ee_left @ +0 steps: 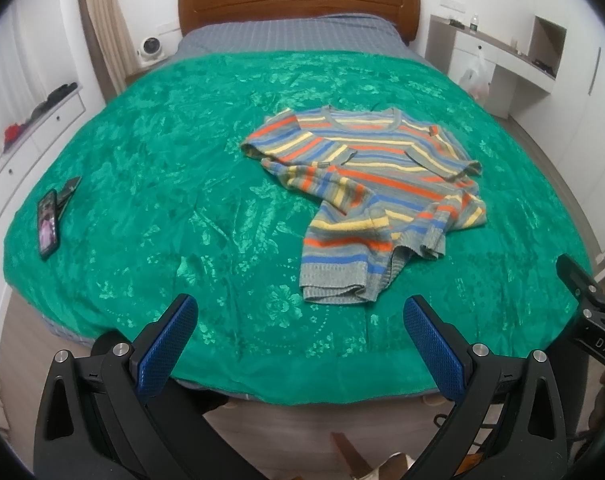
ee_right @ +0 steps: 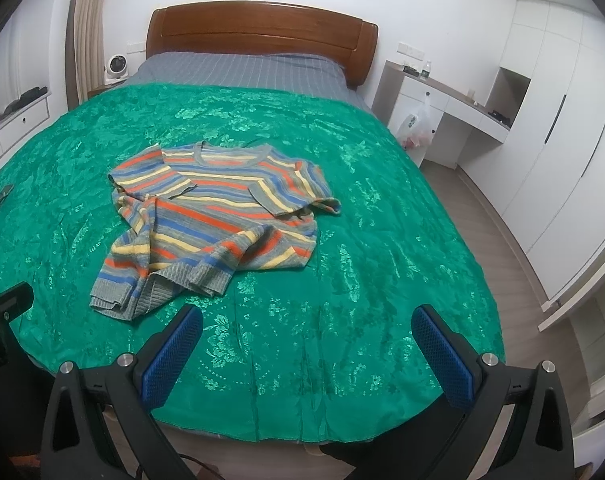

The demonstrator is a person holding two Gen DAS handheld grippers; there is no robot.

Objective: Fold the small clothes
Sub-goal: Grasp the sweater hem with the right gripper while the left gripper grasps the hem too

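The sweater (ee_left: 374, 196) lies rumpled on the bed (ee_left: 162, 184), ahead of both grippers. The left gripper (ee_left: 300, 344) and right gripper (ee_right: 306, 354) hang spread wide, empty.

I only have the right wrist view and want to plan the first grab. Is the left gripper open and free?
Observer: Yes. The left gripper is open and empty, at the near edge of the green blanket.
Operator: Where is the sweater from there?
Observer: The striped sweater lies crumpled ahead of it, with the hem nearest, slightly right of the gap between the fingers.
Operator: What is the dark thing cut off at my left edge?
Observer: A phone with a lit screen, flat on the blanket, well left of the sweater.
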